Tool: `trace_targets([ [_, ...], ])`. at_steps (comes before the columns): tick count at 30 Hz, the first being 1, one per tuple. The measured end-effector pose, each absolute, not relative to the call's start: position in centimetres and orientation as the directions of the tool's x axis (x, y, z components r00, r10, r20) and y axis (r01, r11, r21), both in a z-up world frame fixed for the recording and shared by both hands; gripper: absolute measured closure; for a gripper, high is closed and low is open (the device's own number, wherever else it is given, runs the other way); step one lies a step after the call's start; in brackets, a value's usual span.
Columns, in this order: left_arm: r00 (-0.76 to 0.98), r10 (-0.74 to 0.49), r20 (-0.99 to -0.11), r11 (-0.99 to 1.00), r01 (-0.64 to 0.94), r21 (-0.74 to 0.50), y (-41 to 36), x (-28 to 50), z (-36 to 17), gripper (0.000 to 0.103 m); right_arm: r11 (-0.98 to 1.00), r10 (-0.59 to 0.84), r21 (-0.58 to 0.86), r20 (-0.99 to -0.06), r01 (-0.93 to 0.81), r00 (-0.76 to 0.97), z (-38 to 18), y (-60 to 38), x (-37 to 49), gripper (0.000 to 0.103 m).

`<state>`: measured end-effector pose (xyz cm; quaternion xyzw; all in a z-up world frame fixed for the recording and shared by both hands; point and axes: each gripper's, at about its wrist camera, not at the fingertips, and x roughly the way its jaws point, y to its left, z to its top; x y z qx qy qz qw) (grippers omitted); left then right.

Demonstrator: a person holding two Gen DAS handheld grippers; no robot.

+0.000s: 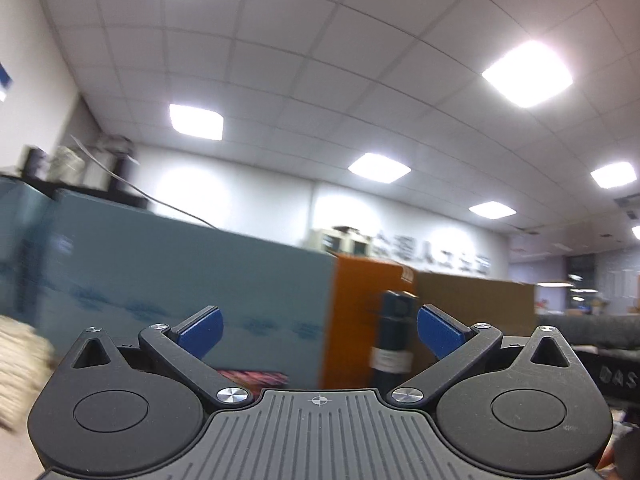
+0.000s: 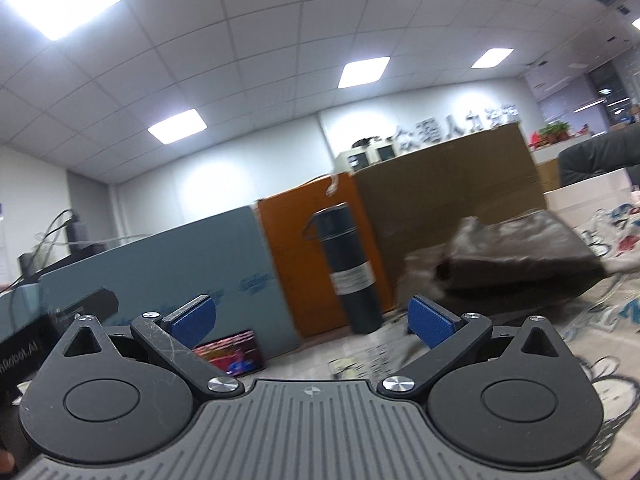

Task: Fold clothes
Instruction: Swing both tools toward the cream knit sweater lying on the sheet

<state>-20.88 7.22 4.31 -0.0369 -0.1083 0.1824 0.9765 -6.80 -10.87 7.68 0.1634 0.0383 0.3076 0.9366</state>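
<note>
Right wrist view: dark cylindrical bottle (image 2: 352,268) stands upright ahead, between the fingers, in front of an orange box (image 2: 308,256). Teal box (image 2: 168,264) beyond the left finger, brown cardboard box (image 2: 448,184) beyond the right. Folded dark grey garment (image 2: 516,248), blurred, lies past the right finger on a cartoon-print cloth (image 2: 600,320). Small red picture card (image 2: 232,352) sits low, just inside the left finger. Right gripper (image 2: 312,320) tilts up toward the ceiling, blue ribbed pads (image 2: 430,326) spread wide, nothing between them.

Left wrist view: left gripper (image 1: 320,330) also tilts up, blue pads (image 1: 202,332) spread, empty. Same bottle (image 1: 394,340) just inside the right finger. Cream knitted fabric (image 1: 20,364), blurred, outside the left finger.
</note>
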Motion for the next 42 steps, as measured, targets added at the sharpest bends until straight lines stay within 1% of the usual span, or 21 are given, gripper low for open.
trace_targets([
  [4,0.841,0.490,0.231,0.871,-0.479,-0.108,10.2,-24.7,6.0,0.000,0.711,0.657,0.317,0.018,-0.628,0.753,8.1,-8.3,-8.4,0.000],
  [7,0.783,0.582,0.220,0.813,-0.571,-0.117,12.7,-27.1,7.4,0.000,0.672,0.706,0.304,0.009,-0.675,0.708,8.5,-6.5,-9.3,0.000],
  [10,0.736,0.645,0.208,0.763,-0.635,-0.118,14.8,-29.1,9.1,0.000,0.624,0.760,0.278,-0.002,-0.730,0.650,9.2,-4.0,-9.8,0.000],
  [13,0.646,0.726,0.236,0.683,-0.717,-0.139,17.1,-31.3,11.1,0.000,0.571,0.809,0.243,-0.003,-0.784,0.588,10.1,-1.4,-10.5,0.000],
  [14,0.616,0.749,0.244,0.657,-0.738,-0.155,17.9,-32.1,11.7,0.000,0.549,0.826,0.229,0.000,-0.804,0.564,10.4,-0.4,-10.6,0.000],
  [17,0.546,0.802,0.242,0.597,-0.744,-0.300,20.9,-35.4,13.2,0.000,0.492,0.865,0.191,0.000,-0.849,0.501,11.7,2.9,-11.1,0.000],
  [19,0.526,0.825,0.210,0.562,-0.718,-0.411,23.0,-37.3,13.3,0.000,0.457,0.886,0.176,-0.004,-0.872,0.464,12.8,5.4,-11.2,0.000],
  [21,0.524,0.836,0.165,0.531,-0.692,-0.490,25.3,-38.3,12.9,0.000,0.429,0.901,0.175,-0.016,-0.886,0.433,13.8,8.0,-11.1,0.000],
  [25,0.564,0.824,0.041,0.487,-0.671,-0.559,29.7,-39.0,10.7,0.000,0.380,0.925,0.187,-0.052,-0.906,0.377,15.2,13.0,-11.0,0.000],
  [27,0.571,0.820,-0.033,0.446,-0.674,-0.589,31.7,-39.0,8.5,0.000,0.366,0.931,0.211,-0.092,-0.906,0.354,15.1,15.5,-10.8,0.000],
  [30,0.556,0.815,-0.165,0.323,-0.670,-0.668,34.6,-39.6,4.6,0.000,0.350,0.934,0.252,-0.164,-0.902,0.316,14.0,18.8,-10.5,0.000],
  [32,0.556,0.786,-0.271,0.217,-0.658,-0.721,36.3,-40.0,2.4,0.000,0.331,0.938,0.288,-0.209,-0.899,0.278,12.9,20.6,-10.1,0.000],
  [33,0.561,0.769,-0.307,0.170,-0.642,-0.748,36.8,-40.2,1.5,0.000,0.313,0.942,0.316,-0.227,-0.896,0.249,12.4,21.5,-9.8,0.000],
  [35,0.586,0.736,-0.339,0.118,-0.604,-0.788,37.6,-40.2,0.0,0.000,0.260,0.952,0.389,-0.256,-0.884,0.168,11.2,23.4,-8.9,0.000],
  [37,0.639,0.687,-0.347,0.119,-0.570,-0.813,37.6,-39.7,-0.8,0.000,0.217,0.955,0.473,-0.283,-0.854,0.085,9.9,25.3,-7.9,0.000],
  [39,0.685,0.636,-0.356,0.118,-0.542,-0.832,37.6,-39.1,-1.5,0.000,0.206,0.947,0.526,-0.318,-0.825,0.034,8.7,27.4,-7.0,0.000],
  [42,0.701,0.599,-0.388,0.108,-0.550,-0.828,37.6,-38.3,-2.2,0.000,0.211,0.929,0.582,-0.369,-0.785,-0.023,7.1,30.4,-6.0,0.000],
])
